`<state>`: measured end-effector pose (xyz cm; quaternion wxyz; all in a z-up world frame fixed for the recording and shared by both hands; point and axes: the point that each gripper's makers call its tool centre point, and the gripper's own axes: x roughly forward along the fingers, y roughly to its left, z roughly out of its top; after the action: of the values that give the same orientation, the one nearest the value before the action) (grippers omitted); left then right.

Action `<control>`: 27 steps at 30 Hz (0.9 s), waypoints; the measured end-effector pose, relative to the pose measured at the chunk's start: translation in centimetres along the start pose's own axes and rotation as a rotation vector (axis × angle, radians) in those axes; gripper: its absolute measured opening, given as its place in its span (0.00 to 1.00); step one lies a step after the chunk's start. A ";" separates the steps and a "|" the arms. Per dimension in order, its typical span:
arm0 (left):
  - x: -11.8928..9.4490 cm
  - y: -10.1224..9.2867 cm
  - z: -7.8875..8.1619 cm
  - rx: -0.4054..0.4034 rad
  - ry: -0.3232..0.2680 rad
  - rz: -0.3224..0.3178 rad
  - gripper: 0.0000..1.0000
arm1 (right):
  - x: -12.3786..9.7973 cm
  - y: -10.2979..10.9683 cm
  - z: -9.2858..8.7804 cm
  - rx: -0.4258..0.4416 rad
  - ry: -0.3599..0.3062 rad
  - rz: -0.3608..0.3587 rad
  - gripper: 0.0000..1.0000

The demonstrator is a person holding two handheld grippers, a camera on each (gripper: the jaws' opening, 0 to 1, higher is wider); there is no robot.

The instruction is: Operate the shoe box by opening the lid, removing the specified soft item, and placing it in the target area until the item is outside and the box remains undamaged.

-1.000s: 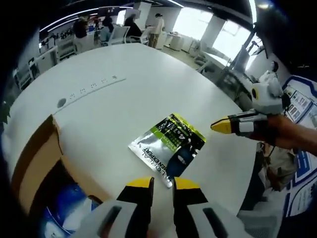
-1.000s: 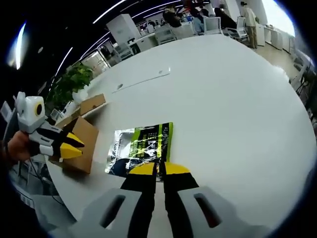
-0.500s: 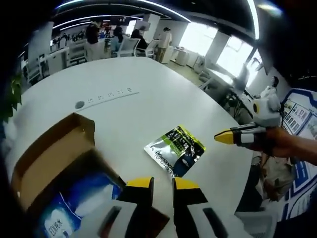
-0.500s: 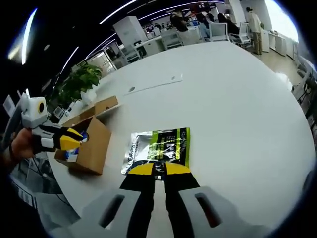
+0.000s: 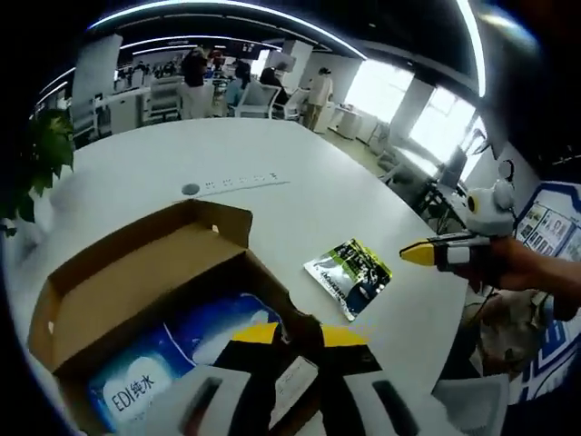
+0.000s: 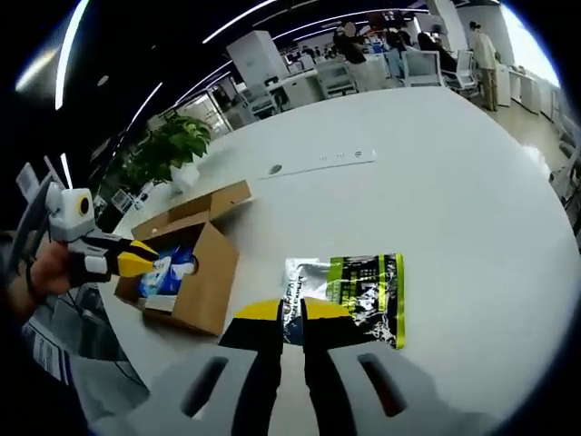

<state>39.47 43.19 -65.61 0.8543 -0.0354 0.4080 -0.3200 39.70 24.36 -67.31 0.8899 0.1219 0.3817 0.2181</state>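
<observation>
An open cardboard shoe box (image 5: pixel 136 263) stands on the white round table (image 5: pixel 300 204), lid flap raised. Inside lies a blue-and-white soft pack (image 5: pixel 136 391). My left gripper (image 5: pixel 298 336) hovers over the box's near right corner, jaws close together with nothing held. A green, black and silver foil pouch (image 5: pixel 349 272) lies flat on the table right of the box. The right gripper (image 5: pixel 427 254) comes in from the right, tips together. In the right gripper view, my right gripper (image 6: pixel 292 312) sits shut just short of the pouch (image 6: pixel 349 295). The box (image 6: pixel 204 272) and left gripper (image 6: pixel 136 262) are at left.
A socket strip (image 5: pixel 238 182) and a round grommet (image 5: pixel 189 189) are set into the table beyond the box. A potted plant (image 6: pixel 168 145) stands past the table's left edge. People, chairs and desks fill the far room (image 5: pixel 236 86).
Both views have drawn back from the pouch. The left gripper has moved over the open box, so the blue pack now shows. The pouch stays flat on the table.
</observation>
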 end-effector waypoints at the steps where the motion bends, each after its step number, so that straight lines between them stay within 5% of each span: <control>1: -0.3 0.3 -0.1 0.000 -0.003 0.001 0.16 | 0.2 0.3 0.1 -0.003 0.001 0.005 0.06; 17: -6.5 7.6 -3.3 -0.063 -0.049 0.106 0.17 | 4.4 8.3 0.3 -0.064 0.039 0.121 0.07; 27: -8.8 10.2 -5.2 -0.109 -0.064 0.144 0.18 | 6.8 12.6 0.3 -0.136 0.074 0.180 0.07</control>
<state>36.94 57.43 -66.46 0.8846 -0.0625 0.3988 -0.2337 40.34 38.65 -66.56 0.8582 0.0869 0.3860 0.3271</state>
